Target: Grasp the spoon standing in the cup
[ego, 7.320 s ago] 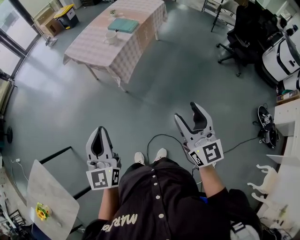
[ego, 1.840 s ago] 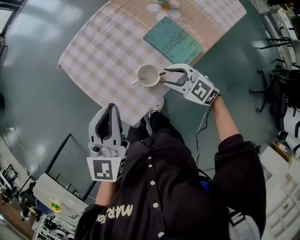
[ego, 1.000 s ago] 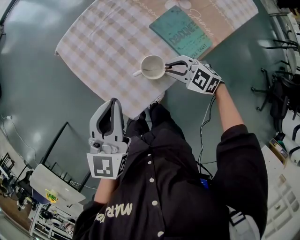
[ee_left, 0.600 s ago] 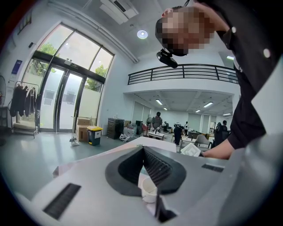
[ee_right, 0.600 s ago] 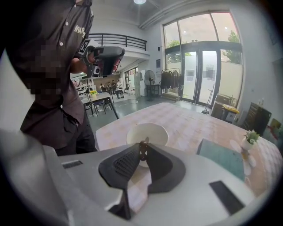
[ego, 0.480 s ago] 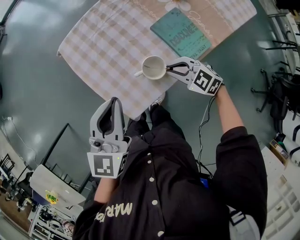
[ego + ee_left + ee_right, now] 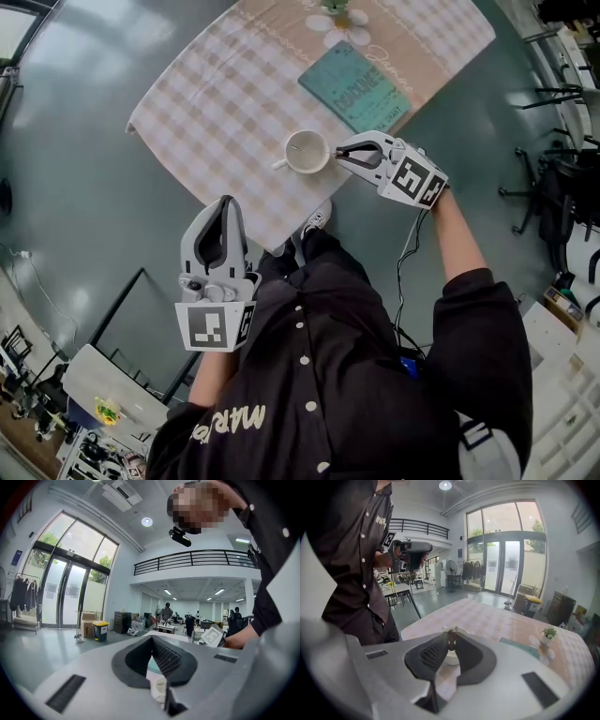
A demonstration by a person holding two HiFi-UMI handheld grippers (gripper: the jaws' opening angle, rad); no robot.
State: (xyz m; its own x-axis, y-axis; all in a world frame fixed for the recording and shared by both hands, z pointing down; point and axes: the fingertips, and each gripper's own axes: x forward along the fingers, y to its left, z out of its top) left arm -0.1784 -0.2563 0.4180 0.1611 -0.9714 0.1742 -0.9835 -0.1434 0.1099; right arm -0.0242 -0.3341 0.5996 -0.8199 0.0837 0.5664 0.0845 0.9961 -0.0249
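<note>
One cup (image 7: 307,151), one spoon (image 7: 451,641), one book (image 7: 353,86) — two hand-held grippers (image 7: 225,202) (image 7: 339,152).

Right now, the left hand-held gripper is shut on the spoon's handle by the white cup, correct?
Wrong side: the right hand-held gripper is shut on the spoon by its handle, by the white cup, as the right gripper view shows.

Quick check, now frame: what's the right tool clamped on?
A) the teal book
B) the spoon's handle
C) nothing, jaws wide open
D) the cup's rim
B. In the right gripper view the right tool has just been closing, and its jaw tips now pinch the brown handle of the spoon, with the white cup beyond them and untouched.
</note>
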